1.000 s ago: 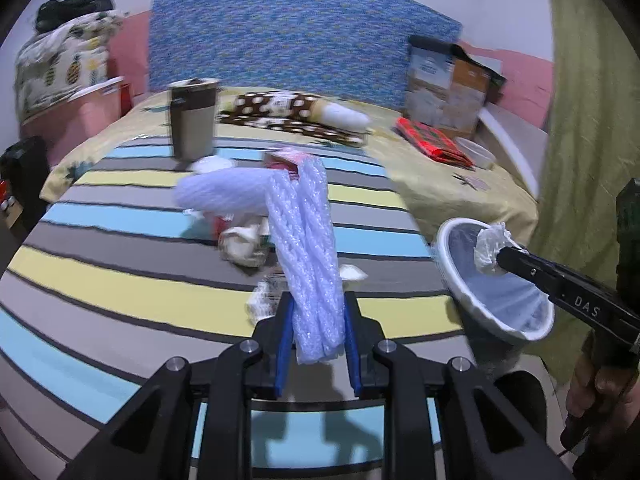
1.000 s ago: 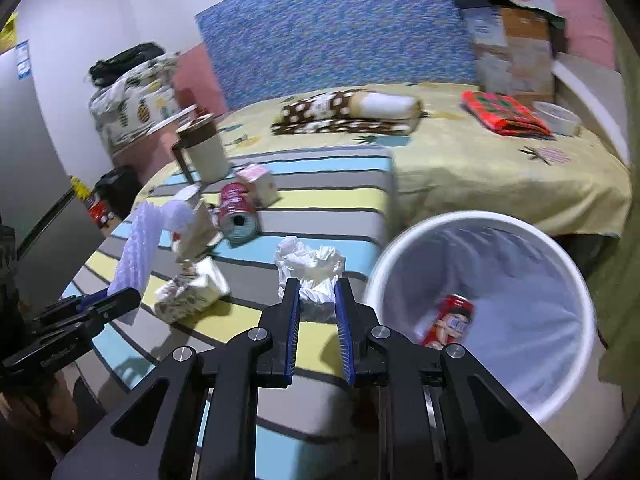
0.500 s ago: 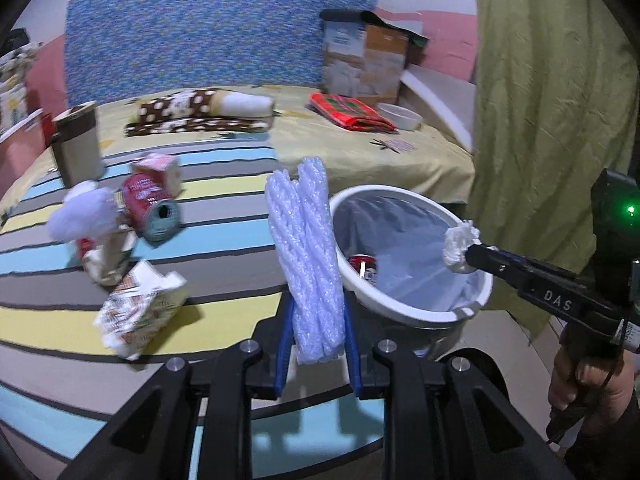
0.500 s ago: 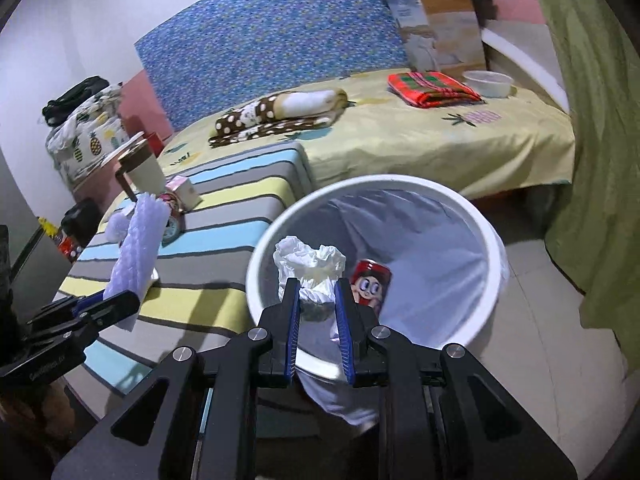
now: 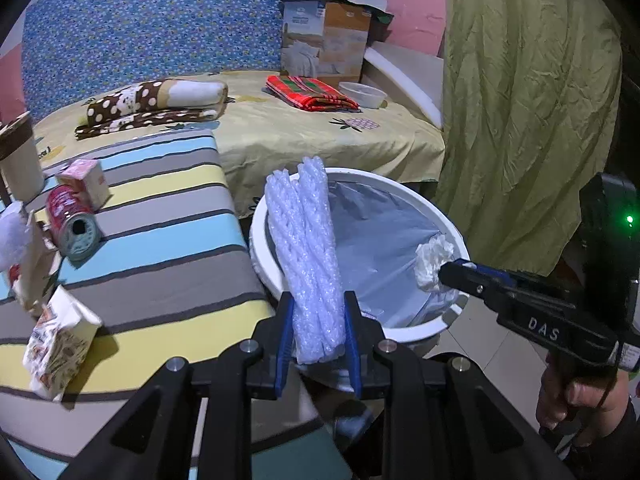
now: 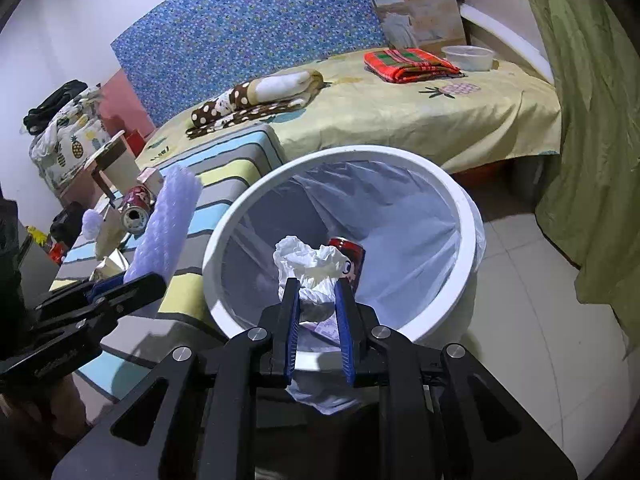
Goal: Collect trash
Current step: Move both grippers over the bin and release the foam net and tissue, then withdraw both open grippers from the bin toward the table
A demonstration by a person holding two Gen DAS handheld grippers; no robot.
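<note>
Left tool pinching folded bubble wrap, upright at centre of left wrist view, over near rim of white trash bin. Right tool pinching crumpled white tissue, low centre of right wrist view, above bin opening. Red can inside lined bin. Second red can, small cartons on striped bench at left

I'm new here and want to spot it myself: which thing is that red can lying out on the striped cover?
Start at the striped cover beside the white bin. Near its far left side, the red can lies tipped over, its open end facing you, next to a small pink carton. It is the only round metal thing among paper wrappers.
</note>
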